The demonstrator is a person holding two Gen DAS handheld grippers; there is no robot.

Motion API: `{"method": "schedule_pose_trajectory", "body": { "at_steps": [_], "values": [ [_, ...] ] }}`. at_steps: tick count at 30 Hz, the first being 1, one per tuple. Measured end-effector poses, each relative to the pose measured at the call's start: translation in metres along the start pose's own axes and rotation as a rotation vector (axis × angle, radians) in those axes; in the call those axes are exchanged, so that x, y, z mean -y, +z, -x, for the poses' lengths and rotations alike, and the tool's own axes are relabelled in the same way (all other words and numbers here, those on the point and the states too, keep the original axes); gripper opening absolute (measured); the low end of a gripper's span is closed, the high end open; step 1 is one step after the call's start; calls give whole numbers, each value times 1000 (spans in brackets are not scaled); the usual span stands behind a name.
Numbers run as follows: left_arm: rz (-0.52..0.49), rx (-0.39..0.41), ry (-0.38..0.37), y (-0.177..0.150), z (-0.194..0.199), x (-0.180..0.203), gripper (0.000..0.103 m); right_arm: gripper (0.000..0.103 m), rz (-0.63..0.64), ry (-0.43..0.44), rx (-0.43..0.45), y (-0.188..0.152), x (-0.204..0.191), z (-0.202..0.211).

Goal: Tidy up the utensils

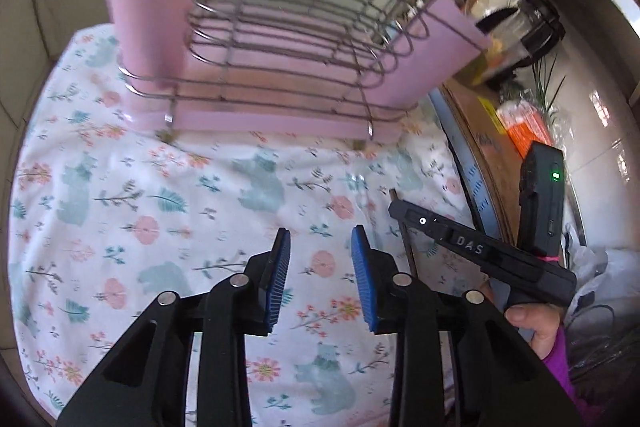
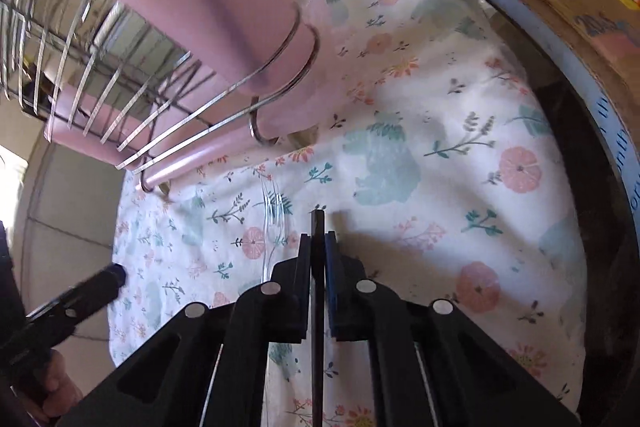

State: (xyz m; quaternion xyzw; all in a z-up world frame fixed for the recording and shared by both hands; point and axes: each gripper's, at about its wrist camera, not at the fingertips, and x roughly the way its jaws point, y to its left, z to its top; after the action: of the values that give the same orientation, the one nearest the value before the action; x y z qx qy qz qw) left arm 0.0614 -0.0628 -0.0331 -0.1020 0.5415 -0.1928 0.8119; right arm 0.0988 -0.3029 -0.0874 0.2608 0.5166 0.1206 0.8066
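Note:
A wire dish rack (image 1: pixel 288 39) with a pink tray and pink utensil cups (image 1: pixel 148 27) stands on the floral cloth (image 1: pixel 160 207). My left gripper (image 1: pixel 320 239) is open and empty above the cloth in front of the rack. My right gripper (image 2: pixel 318 239) is shut on a thin dark stick, likely a chopstick (image 2: pixel 318 223), whose tip sticks out past the pads. In the left wrist view the right gripper (image 1: pixel 400 207) shows at the right with the dark stick (image 1: pixel 406 239) hanging below it. A clear plastic fork (image 2: pixel 274 223) lies on the cloth just left of the right gripper. The rack's pink cup (image 2: pixel 212 15) is close above it.
A cardboard box (image 1: pixel 484 131) with a blue-white strip borders the cloth on the right. Behind it are a blender (image 1: pixel 532 27), an orange packet (image 1: pixel 524 127) and a plant. Tiled wall lies to the left.

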Motion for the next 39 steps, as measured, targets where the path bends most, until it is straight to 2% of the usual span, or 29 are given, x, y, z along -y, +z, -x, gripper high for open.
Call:
{"method": "schedule_pose_trajectory", "body": {
  "at_steps": [4,7,15,24,25,26,27,34,39],
  "values": [
    [4,-91,-9,19,-29,21,28,6,-59,46,64,-5,19,19],
    [14,-135,38,32,-53,35,28,6,-65,63,78,-9,23,28],
    [6,-140,161,53,-94,57,28,6,-62,86,95,-11,33,34],
    [20,-137,206,52,-114,56,28,6,-70,102,100,-14,38,32],
    [12,-130,210,52,-114,57,28,6,-69,103,100,-14,38,32],
    [3,-120,224,51,-114,57,17,6,-68,105,101,-14,38,33],
    [-2,-110,234,51,-114,56,12,6,-67,107,102,-14,38,33],
    [1,-71,145,41,-94,49,12,6,-44,109,146,-16,32,44],
    [-32,38,90,32,-52,47,12,6,-17,131,213,-18,24,58]
  ]
}}
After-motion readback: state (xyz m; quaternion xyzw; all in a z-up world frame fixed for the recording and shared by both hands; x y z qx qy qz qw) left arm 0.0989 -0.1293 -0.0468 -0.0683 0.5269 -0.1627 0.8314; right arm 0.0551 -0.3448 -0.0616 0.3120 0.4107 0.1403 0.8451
